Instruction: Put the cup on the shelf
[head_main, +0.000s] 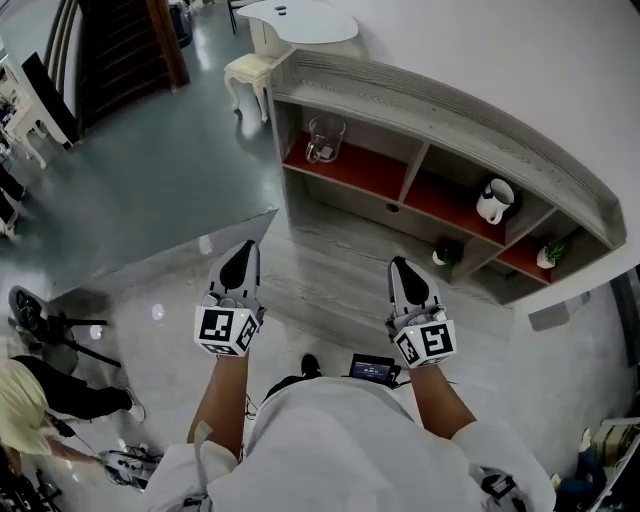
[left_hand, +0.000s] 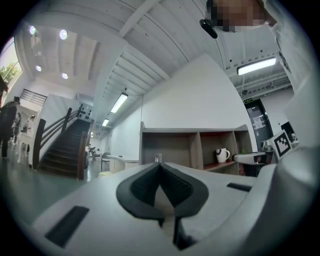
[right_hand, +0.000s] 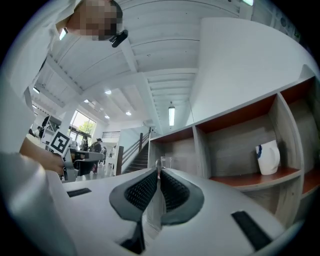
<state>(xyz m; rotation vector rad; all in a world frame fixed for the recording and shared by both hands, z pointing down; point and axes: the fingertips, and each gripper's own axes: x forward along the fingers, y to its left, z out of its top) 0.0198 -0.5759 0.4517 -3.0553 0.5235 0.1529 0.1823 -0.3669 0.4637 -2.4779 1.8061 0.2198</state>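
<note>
Clear cup (head_main: 325, 139) in the shelf (head_main: 450, 105), left compartment; white jug (head_main: 494, 200) in middle one

Open floor (head_main: 330, 290) is left at frame centre before the shelf (head_main: 450, 105). Its left bay is partly taken by a glass cup (head_main: 325, 139), the middle bay by a white jug (head_main: 494, 200), the right bay by a potted plant (head_main: 552, 252).

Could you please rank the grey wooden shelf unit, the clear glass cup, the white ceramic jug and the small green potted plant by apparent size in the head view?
1. grey wooden shelf unit, by far the largest.
2. clear glass cup and white ceramic jug: look about alike, unranked.
3. small green potted plant, smallest.
</note>
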